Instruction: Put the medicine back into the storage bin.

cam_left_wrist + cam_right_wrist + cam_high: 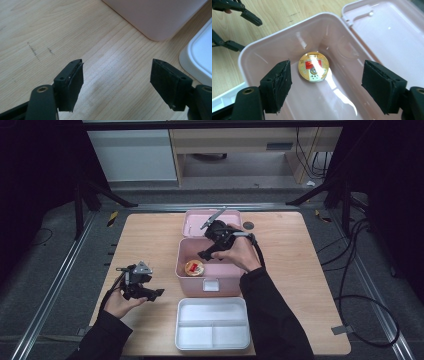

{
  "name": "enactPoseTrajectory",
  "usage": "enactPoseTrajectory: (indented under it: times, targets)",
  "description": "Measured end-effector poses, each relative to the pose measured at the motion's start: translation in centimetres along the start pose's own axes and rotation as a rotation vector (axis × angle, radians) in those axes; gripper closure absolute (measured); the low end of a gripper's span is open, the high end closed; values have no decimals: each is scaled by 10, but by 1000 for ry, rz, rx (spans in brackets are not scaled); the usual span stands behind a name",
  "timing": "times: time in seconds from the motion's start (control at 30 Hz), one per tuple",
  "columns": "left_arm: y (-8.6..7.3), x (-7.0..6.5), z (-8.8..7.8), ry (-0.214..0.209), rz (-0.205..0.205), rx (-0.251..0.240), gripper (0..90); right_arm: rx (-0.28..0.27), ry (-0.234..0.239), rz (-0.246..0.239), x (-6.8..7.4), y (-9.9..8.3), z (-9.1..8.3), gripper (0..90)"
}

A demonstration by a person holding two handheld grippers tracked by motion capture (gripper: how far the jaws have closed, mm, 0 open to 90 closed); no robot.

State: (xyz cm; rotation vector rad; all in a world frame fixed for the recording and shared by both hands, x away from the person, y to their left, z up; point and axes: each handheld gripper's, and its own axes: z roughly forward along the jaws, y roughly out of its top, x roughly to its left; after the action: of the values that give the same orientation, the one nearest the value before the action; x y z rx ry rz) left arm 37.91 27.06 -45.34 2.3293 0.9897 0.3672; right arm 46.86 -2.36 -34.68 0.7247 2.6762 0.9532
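Observation:
A pink box [220, 272] [249, 50] stands open at the table's middle, its lid [192, 222] [392, 27] laid back behind it. On its floor lies a small round tin [194, 267] [313, 66] with a gold and red top. My right gripper [209, 251] [327, 85] hangs open above the box, pointing down at the tin and well clear of it. My left gripper [155, 293] [116, 83] rests open low over bare wood, left of the box [155, 17], with nothing between its jaws.
A white divided tray [212, 322] [200, 55] sits in front of the box near the table's front edge. Bare wooden tabletop [300, 250] spreads to the right and left of the box. Cables trail on the floor at the right.

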Motion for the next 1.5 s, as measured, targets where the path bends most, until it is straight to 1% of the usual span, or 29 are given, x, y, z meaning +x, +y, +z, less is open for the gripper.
enactPoseTrajectory:
  times: [0.07,0.1,0.17,0.23,0.3,0.4,0.53,0.67,0.73,0.77,0.9,0.97,1.03,1.17,1.2,1.27,1.37,1.5]
  targets:
    - [1,-1,-2,-1,4,-6,271,-10,-22,0,-2,-4,-12,255]
    - [2,-1,-3,-2,4,-8,271,-10,-34,-7,-3,-6,-18,260]
    - [3,-2,-6,-7,20,-12,269,-18,-50,-14,-5,-12,-30,278]
    - [4,-2,-8,-10,33,-18,269,-34,-68,-9,-7,-19,-42,283]
    - [4,-2,-11,-16,36,-26,272,-50,-83,-4,-9,-26,-54,290]
    - [6,-4,-15,-31,48,-33,278,-69,-106,-4,-12,-39,-68,300]
    - [8,-7,-17,-51,70,-33,282,-71,-129,1,-14,-59,-82,307]
    - [10,-10,-17,-64,90,-23,291,-66,-150,-4,-14,-79,-92,317]
    - [10,-12,-17,-67,97,-19,305,-65,-146,-3,-14,-91,-97,324]
    - [10,-13,-17,-71,104,-16,308,-69,-146,-2,-13,-95,-98,325]
    - [12,-15,-19,-76,121,-17,323,-55,-148,-7,-9,-114,-103,330]
    - [12,-17,-20,-93,114,-11,350,-49,-143,-12,-6,-123,-103,330]
    - [13,-19,-20,-101,124,-12,361,-43,-140,-16,-2,-130,-103,331]
    - [14,-23,-20,-113,148,-1,369,-18,-114,-47,9,-149,-97,339]
    - [14,-25,-20,-122,154,3,369,-13,-108,-53,11,-152,-95,339]
    - [14,-27,-20,-121,165,5,369,-4,-96,-59,17,-160,-90,341]
    - [15,-30,-19,-127,186,9,380,9,-85,-66,21,-168,-84,349]
    - [16,-35,-18,-155,198,17,409,45,-69,-73,25,-178,-75,357]
